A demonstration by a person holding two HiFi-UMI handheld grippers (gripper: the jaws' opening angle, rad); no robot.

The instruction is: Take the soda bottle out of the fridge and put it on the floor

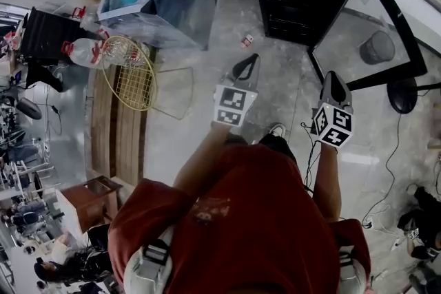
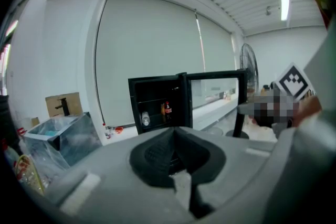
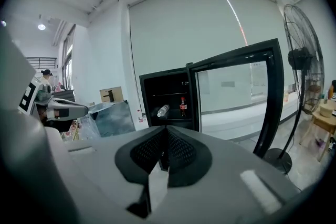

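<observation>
The soda bottle is standing upright on a shelf inside the fridge, whose glass door is swinging wide open. A water bottle is lying on its side just beside it. The left claw and the right claw are both pointing toward the fridge from well apart. Each has its pads pressed together and is holding nothing, so either would need to open before gripping. The bottle is looking small, dark-filled and red-labelled. It is probably fairly heavy for its size if full, with a stiff but smooth wall that may be slippery if cold and damp. Taking it around the labelled middle of the body seems safest, since the pads would be getting a broad, straight surface there and the weight would be sitting close to the grip. The narrow neck looks likelier to let it swing or slide. A firm, level squeeze should suffice, and keeping it upright all the way to the floor would be helping it stand there.
</observation>
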